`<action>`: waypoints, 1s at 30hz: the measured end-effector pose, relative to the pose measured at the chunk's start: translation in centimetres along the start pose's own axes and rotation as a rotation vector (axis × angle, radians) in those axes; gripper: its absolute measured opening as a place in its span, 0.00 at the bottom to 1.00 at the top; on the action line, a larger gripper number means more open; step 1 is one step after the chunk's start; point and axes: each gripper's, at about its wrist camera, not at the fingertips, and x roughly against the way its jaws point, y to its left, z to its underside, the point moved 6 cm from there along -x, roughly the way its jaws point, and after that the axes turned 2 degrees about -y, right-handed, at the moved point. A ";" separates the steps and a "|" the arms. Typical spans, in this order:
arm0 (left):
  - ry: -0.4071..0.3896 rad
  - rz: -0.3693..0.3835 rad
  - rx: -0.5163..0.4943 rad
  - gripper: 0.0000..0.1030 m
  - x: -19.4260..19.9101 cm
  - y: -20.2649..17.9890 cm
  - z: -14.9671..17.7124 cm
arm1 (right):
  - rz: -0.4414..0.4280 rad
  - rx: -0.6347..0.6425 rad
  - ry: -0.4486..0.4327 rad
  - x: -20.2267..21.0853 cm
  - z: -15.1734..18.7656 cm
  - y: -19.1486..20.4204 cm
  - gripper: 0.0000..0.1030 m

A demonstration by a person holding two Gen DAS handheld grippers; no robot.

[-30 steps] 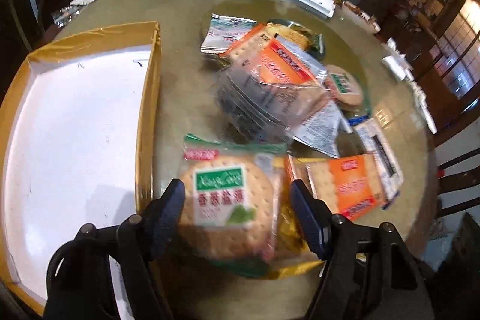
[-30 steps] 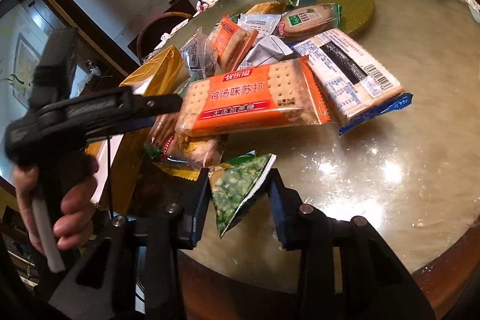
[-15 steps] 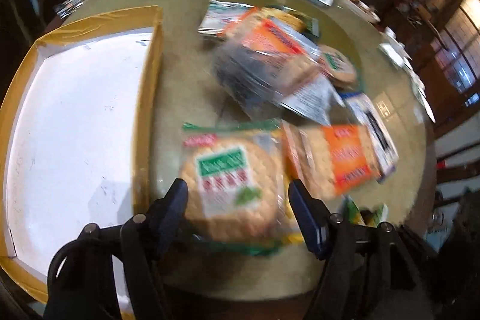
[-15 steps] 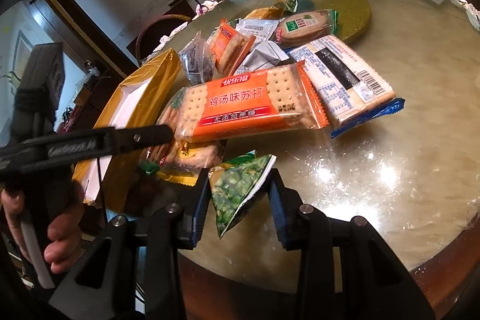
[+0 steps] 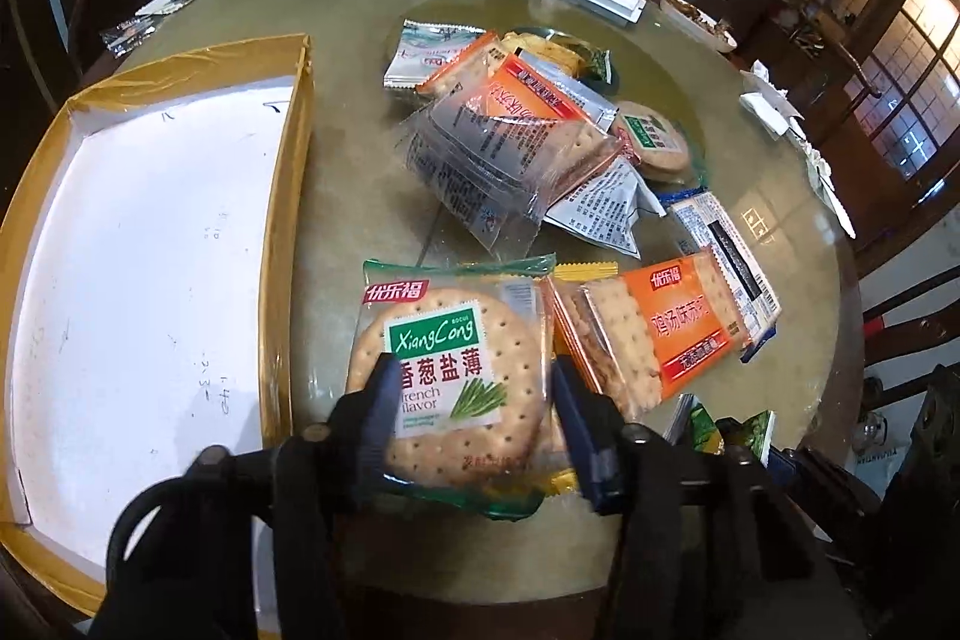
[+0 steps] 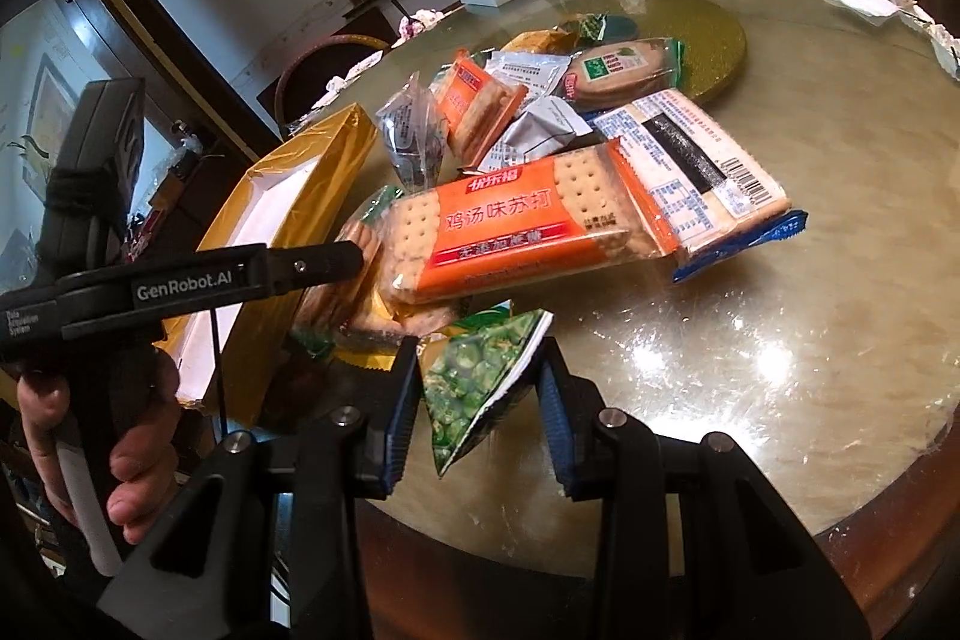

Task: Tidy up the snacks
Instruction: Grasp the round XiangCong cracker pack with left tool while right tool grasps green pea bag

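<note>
1. Jaws of our left gripper (image 5: 471, 421) have just been closing and now pinch the sides of the round cracker pack (image 5: 447, 382), which lies flat on the worktop (image 5: 354, 196).
2. That pack's green label reads "XiangCong" and "French Flavor", with Chinese characters on it and in a red strip above.
3. Jaws of our right gripper (image 6: 480, 409) are clamped on the green pea packet (image 6: 474, 382), its top corner sticking up between them.
4. Right of the round cracker pack, touching it, lies the orange soda cracker pack (image 5: 657, 334) with white Chinese lettering.
5. Left of it sits the gold-rimmed box (image 5: 288, 196), white inside with faint pen marks.
6. Our left gripper's handle reads "GenRobot.AI" in the right wrist view.
</note>
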 end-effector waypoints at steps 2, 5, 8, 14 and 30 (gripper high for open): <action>0.015 0.003 0.038 0.73 -0.5 0.6 -0.4 | 0.002 0.004 0.000 0.0 0.0 0.1 0.38; 0.029 -0.013 0.041 0.76 -1.3 1.0 -0.9 | -0.006 0.001 0.004 0.0 0.0 0.3 0.38; 0.058 -0.001 0.000 0.77 -1.9 0.6 -1.0 | -0.008 0.009 0.003 0.2 -0.1 0.5 0.38; 0.100 0.003 -0.015 0.78 -1.9 0.3 -0.4 | -0.010 -0.002 0.007 0.1 -0.1 0.3 0.38; 0.024 -0.019 0.018 0.71 -1.2 -0.7 1.3 | -0.020 -0.004 -0.002 0.4 -0.4 0.0 0.38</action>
